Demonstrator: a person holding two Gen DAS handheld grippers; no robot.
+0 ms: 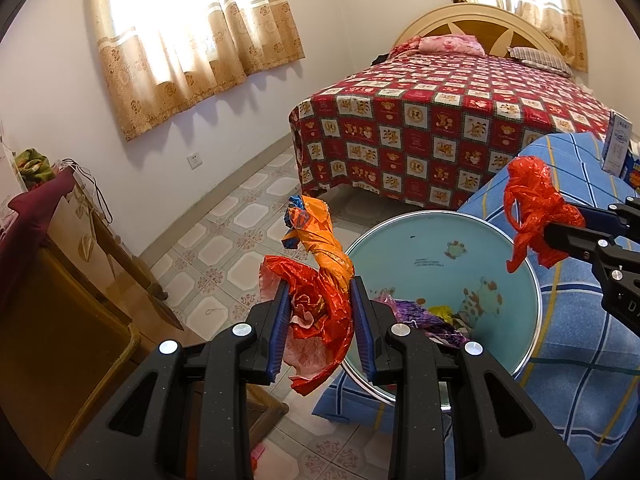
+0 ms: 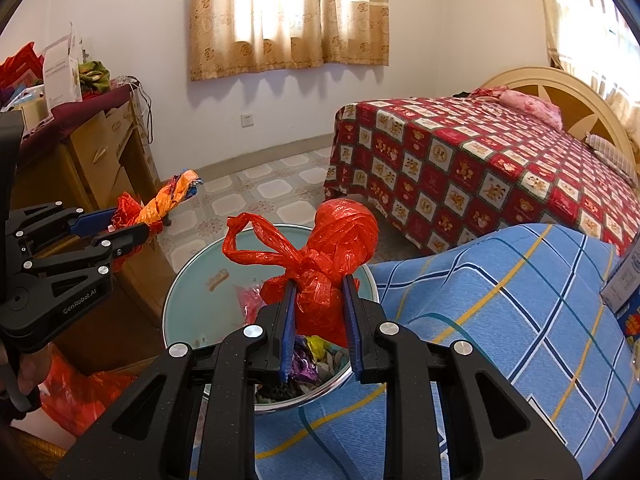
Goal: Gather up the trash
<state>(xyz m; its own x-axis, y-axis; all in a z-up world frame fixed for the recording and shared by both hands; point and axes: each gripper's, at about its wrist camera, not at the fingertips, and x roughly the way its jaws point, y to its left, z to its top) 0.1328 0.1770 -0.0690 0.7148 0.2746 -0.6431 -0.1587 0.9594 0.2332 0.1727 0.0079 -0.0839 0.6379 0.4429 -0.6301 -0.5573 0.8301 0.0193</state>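
Observation:
My left gripper (image 1: 320,292) is shut on a crumpled orange and red foil wrapper (image 1: 316,280), which sticks up past the blue pads. My right gripper (image 2: 319,294) is shut on a knotted red plastic bag (image 2: 332,248), whose loop handle points left. Both are held over a round light-blue basin (image 1: 448,248) with cartoon prints. Several scraps of trash (image 1: 424,318) lie at the basin's near side. In the left wrist view the right gripper (image 1: 552,236) enters from the right with the red bag (image 1: 532,196). The right wrist view shows the left gripper (image 2: 132,228) with its wrapper (image 2: 160,200).
The basin (image 2: 192,308) rests on a surface covered in blue plaid cloth (image 2: 500,300). A bed with a red patterned cover (image 1: 440,132) stands behind. A wooden cabinet (image 1: 60,280) with clutter on top is at the left. A white and blue carton (image 1: 618,144) stands at the right. The floor is tiled (image 1: 240,232).

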